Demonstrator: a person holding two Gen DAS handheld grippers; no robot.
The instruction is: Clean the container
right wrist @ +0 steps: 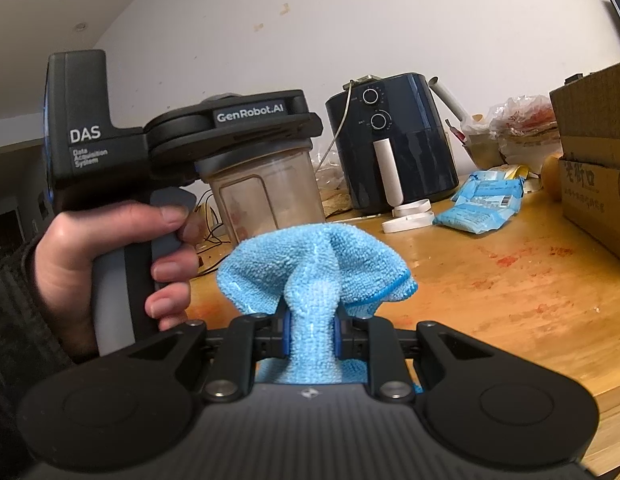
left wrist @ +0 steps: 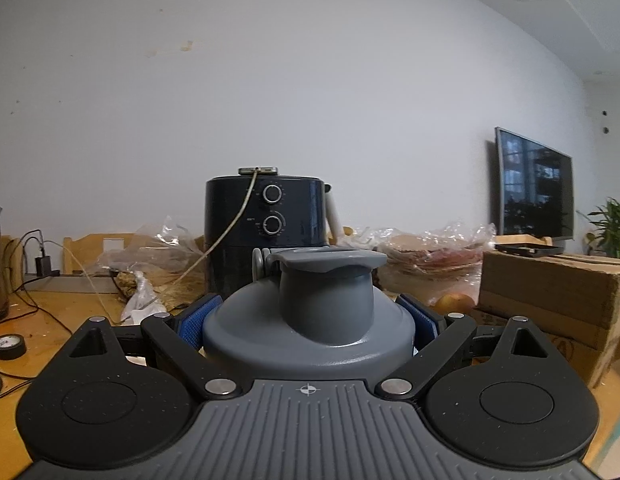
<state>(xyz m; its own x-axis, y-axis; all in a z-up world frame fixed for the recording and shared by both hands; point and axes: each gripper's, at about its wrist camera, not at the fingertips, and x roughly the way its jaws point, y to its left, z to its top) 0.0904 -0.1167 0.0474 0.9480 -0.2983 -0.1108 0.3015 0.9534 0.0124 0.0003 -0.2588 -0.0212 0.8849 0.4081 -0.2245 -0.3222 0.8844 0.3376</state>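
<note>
Left gripper (left wrist: 308, 316) clamped on grey lid (left wrist: 310, 320) of container (right wrist: 266, 192), held upright above wooden table (right wrist: 489, 280), just left of dark air fryer (right wrist: 389, 144). Right gripper (right wrist: 311, 334) pinched tight on blue cloth (right wrist: 313, 268), bunched in front of container, apart from it.

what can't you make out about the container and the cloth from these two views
- Container base: right wrist view, hidden behind the blue cloth.
- Container body: left wrist view, covered by its own grey lid.
- Container inside: right wrist view, the wall is too cloudy.
- Cloth tail: right wrist view, hidden under the right gripper.
</note>
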